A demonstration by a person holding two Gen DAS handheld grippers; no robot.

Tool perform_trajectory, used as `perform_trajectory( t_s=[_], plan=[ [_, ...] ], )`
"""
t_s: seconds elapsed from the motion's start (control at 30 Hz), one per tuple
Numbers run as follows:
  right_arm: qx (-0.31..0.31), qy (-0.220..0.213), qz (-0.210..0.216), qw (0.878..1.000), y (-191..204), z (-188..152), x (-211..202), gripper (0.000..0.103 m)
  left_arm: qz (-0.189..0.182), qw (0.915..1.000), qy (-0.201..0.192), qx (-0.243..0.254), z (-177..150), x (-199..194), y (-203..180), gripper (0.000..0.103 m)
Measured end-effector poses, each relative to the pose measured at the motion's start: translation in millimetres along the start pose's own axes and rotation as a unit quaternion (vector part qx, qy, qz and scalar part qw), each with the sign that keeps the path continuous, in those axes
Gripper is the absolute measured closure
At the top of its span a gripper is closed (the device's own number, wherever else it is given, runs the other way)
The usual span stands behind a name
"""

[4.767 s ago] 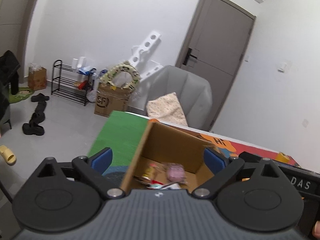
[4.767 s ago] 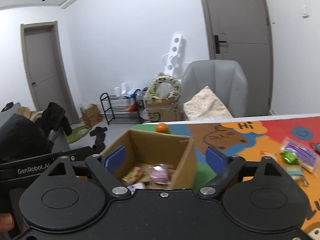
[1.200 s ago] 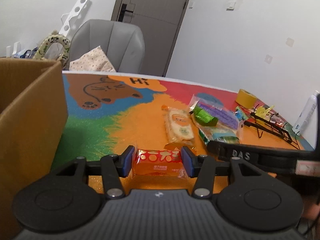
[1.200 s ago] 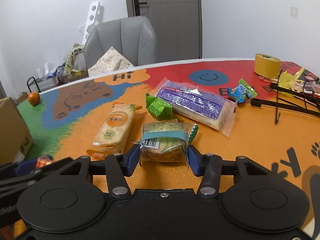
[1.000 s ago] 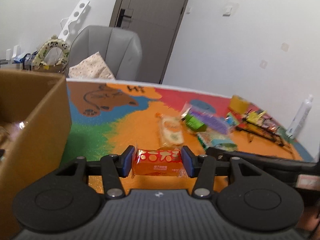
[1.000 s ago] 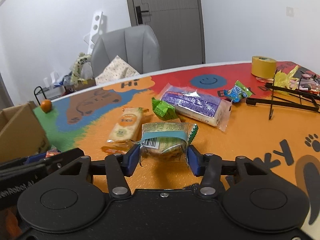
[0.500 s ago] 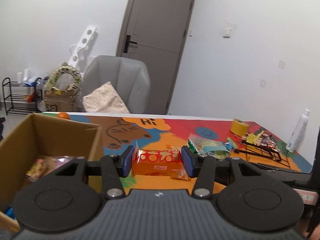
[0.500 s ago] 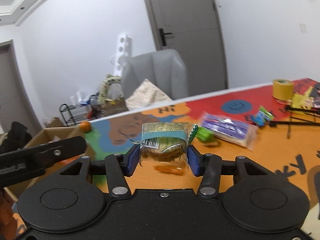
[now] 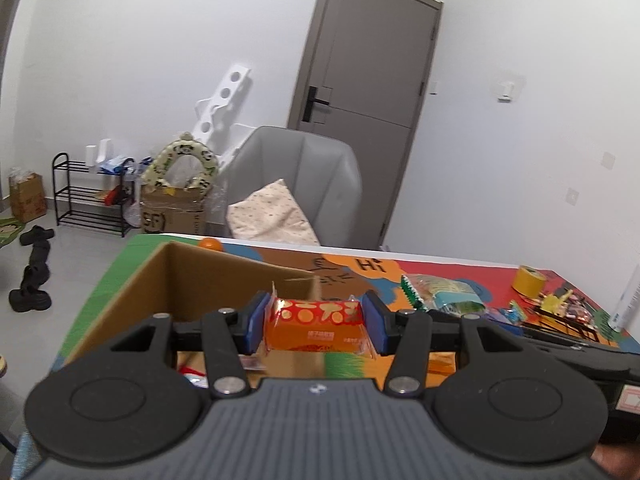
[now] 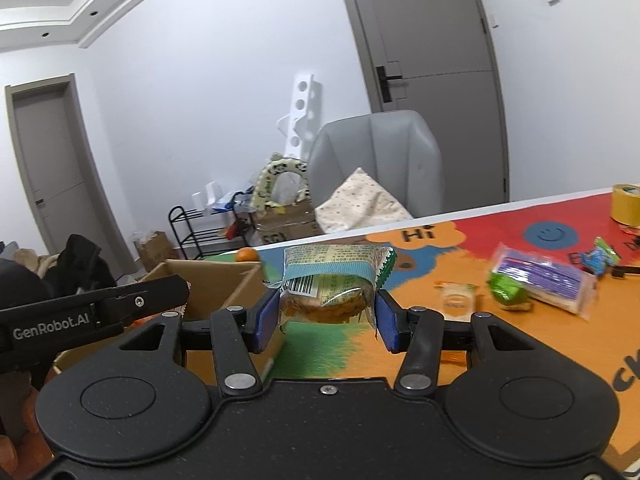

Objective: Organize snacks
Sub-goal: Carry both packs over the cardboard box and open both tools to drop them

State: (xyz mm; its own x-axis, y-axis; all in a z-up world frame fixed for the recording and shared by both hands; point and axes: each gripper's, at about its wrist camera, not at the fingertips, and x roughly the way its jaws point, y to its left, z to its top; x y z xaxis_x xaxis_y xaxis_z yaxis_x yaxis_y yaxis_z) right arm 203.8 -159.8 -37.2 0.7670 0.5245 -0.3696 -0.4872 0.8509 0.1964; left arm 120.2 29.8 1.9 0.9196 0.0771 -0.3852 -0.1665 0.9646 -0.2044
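Orange packet sat clamped between your left claw's pads, raised over the box's near corner; your right claw pinched the cake pack above the mat. A second before, both snacks hung low by the table's snacks.

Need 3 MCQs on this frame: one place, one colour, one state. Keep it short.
1. Where is the small orange fruit?
A. on the mat behind the brown cardboard box
B. inside the box
C. on the grey chair

2. What colour is the tape roll?
A. blue
B. yellow
C. white

3. What state is the right gripper in?
A. open, nothing between the pads
B. shut on the clear-wrapped pastry with a teal band
C. out of view

Answers:
1 A, it sits past the box's far wall.
2 B, the roll is yellow.
3 B, both blue pads press the wrapper.
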Motion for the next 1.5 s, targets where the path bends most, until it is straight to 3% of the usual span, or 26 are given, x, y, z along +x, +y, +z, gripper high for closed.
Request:
perform_trajectory(
  t_s=[0.77,0.9,1.07,1.4,1.5],
  plan=[
    [-0.056,0.024,0.038,0.997,73,1,43,0.054,0.03,0.9974,0.016,-0.064,0,26,83,0.053],
    [-0.066,0.028,0.038,0.997,83,1,52,0.054,0.039,0.9962,0.014,-0.076,4,22,92,0.05],
    [-0.076,0.033,0.042,0.996,94,1,62,0.054,0.036,0.9954,-0.01,-0.088,13,4,104,0.03],
    [-0.085,0.025,0.054,0.995,115,6,65,0.054,0.057,0.9932,-0.024,-0.099,18,-13,120,0.029],
    [-0.07,0.027,0.049,0.996,113,11,66,0.049,0.064,0.9926,-0.025,-0.1,20,-18,123,0.026]
  ],
)
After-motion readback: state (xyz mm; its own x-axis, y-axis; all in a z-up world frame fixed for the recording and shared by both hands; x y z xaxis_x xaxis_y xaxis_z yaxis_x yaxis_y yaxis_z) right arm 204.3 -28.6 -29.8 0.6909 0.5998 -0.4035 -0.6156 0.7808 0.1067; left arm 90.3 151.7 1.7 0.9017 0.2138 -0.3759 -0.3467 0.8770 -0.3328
